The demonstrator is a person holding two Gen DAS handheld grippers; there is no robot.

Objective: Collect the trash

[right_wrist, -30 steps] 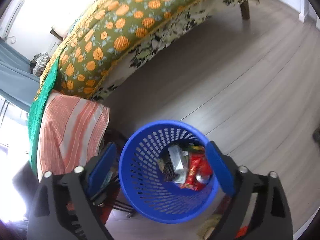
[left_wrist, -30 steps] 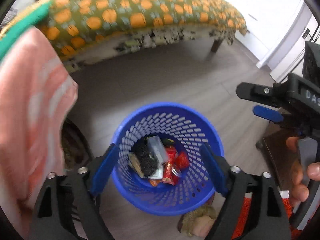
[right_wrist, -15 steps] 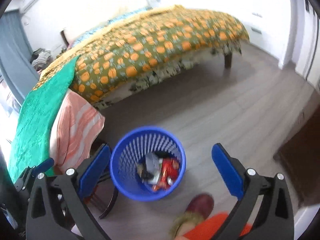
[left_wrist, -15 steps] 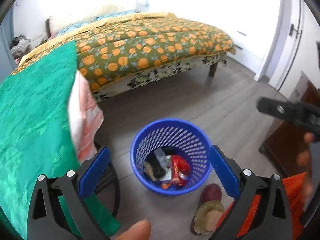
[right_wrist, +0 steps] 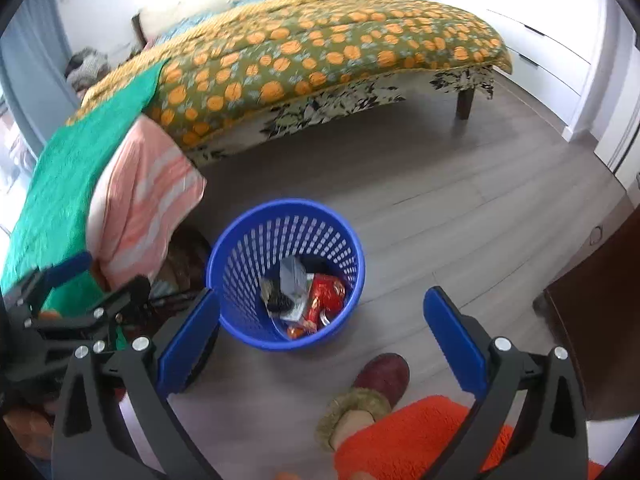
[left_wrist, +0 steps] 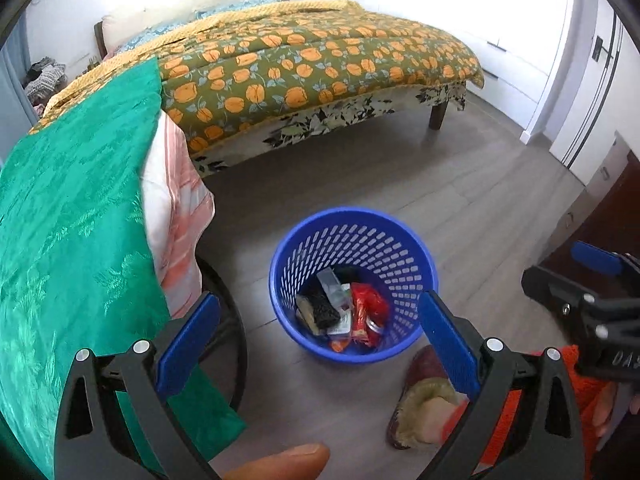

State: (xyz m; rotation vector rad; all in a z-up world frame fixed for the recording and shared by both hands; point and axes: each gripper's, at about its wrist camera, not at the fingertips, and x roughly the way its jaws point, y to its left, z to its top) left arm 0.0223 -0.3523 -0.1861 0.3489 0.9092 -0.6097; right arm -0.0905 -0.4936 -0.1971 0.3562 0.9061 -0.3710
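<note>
A blue perforated trash basket (left_wrist: pixel 404 248) stands on the grey wood floor; it also shows in the right wrist view (right_wrist: pixel 256 240). Inside it lie a red wrapper (left_wrist: pixel 368 308), a grey packet (left_wrist: pixel 330 282) and dark pieces. My left gripper (left_wrist: pixel 316 344) is open and empty, high above the basket. My right gripper (right_wrist: pixel 320 336) is open and empty, also above it. The right gripper shows at the right edge of the left wrist view (left_wrist: pixel 588 280), and the left gripper shows at the left of the right wrist view (right_wrist: pixel 72 300).
A bed with an orange-flowered quilt (left_wrist: pixel 320 56) fills the back. A green cloth (left_wrist: pixel 72 220) and a striped pink cloth (left_wrist: pixel 176 200) hang at the left. A person's slippered foot (right_wrist: pixel 372 392) and orange-clad leg (right_wrist: pixel 412 436) are beside the basket. A dark wooden cabinet (right_wrist: pixel 600 320) is at the right.
Both grippers have risen and pulled back from the basket, so it looks smaller and more of the room shows. Both stay open and empty.
</note>
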